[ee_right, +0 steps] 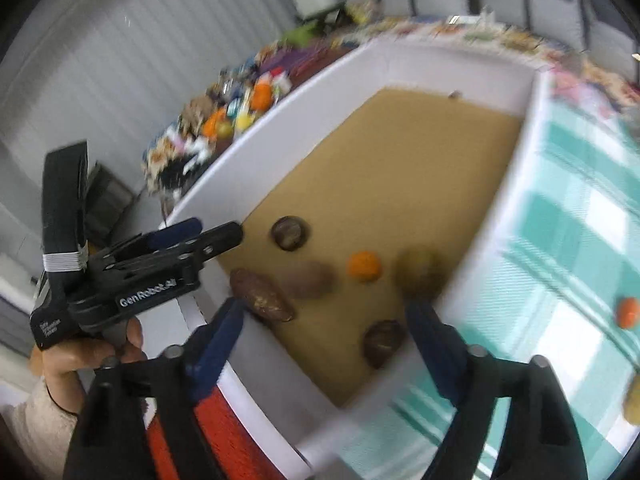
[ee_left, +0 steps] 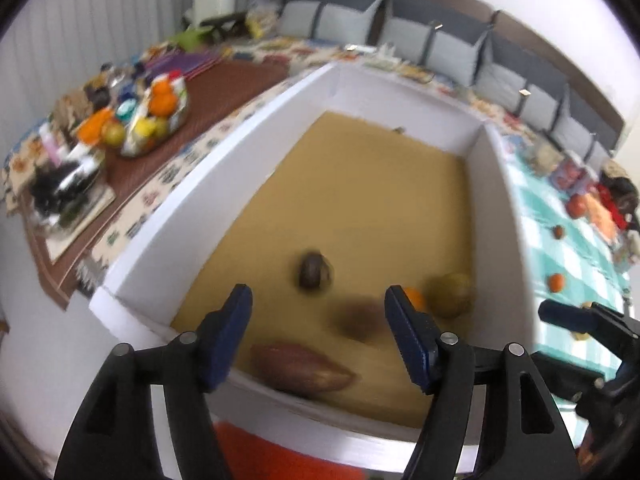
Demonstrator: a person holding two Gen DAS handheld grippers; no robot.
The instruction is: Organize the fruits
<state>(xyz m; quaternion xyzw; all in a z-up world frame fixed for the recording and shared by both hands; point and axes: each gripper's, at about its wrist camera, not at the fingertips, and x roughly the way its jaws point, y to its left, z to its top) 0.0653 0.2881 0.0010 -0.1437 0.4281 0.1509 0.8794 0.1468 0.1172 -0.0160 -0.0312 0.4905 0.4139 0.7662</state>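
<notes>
While both tools (ee_left: pixel 318 336) (ee_right: pixel 324 336) gape empty, fruit dots the checked cloth (ee_left: pixel 560 248).

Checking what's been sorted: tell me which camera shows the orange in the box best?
The right wrist view: the orange lies unobstructed on the box floor. In the left wrist view the orange is mostly hidden behind a fingertip.

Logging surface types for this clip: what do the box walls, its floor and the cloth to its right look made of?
Box walls: thick, matte white, probably foam board.
Floor: flat matte tan, likely cardboard.
Cloth: teal-and-white check, woven or plastic-coated, too blurred to tell.
</notes>
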